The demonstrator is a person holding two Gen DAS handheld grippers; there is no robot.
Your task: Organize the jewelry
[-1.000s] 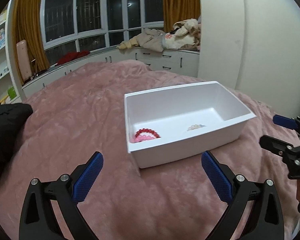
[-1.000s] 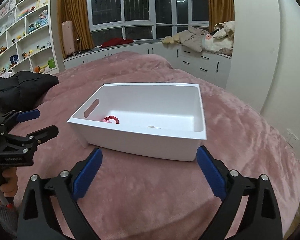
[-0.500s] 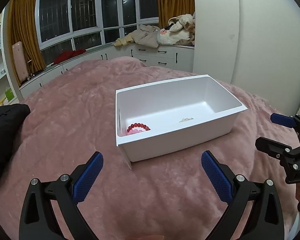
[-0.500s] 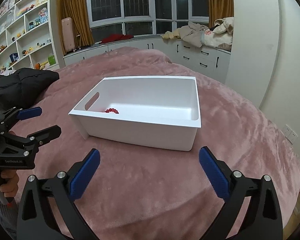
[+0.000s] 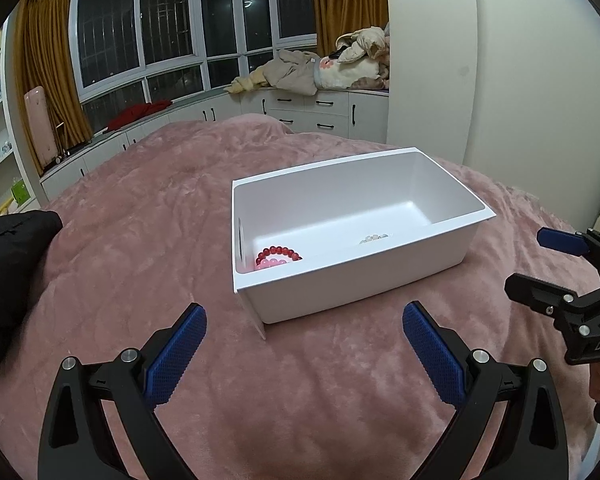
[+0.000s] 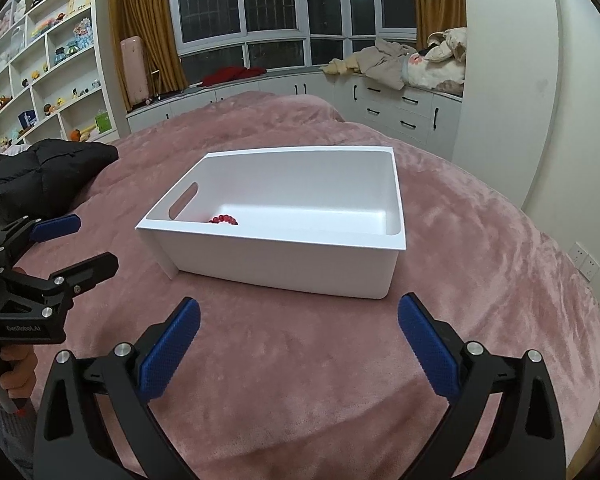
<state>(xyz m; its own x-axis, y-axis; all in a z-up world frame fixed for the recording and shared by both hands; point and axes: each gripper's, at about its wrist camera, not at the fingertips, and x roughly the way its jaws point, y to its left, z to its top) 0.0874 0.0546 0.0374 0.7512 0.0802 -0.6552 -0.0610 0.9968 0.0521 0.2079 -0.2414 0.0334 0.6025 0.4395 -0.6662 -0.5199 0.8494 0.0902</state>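
A white plastic bin point(image 5: 420, 276) stands on the pink bed; it also shows in the right wrist view point(image 6: 284, 260). Inside at its left end lie a red bead bracelet point(image 5: 280, 253) over a pink one point(image 5: 270, 264); a small pale bracelet point(image 5: 374, 238) lies near the middle. The right wrist view shows only the red beads point(image 6: 224, 220). My left gripper point(image 5: 304, 350) is open and empty, short of the bin's near wall. My right gripper point(image 6: 300, 346) is open and empty, also in front of the bin. Each gripper shows at the edge of the other's view.
A pink blanket point(image 5: 140, 240) covers the bed. A black jacket point(image 6: 48, 172) lies at its left side. White drawers point(image 6: 396, 112) with piled clothes and a window run along the back. Shelves of toys point(image 6: 40, 60) stand at left.
Both grippers have drawn back and slightly up from the bin, so it looks smaller and farther. Both stay open and empty.
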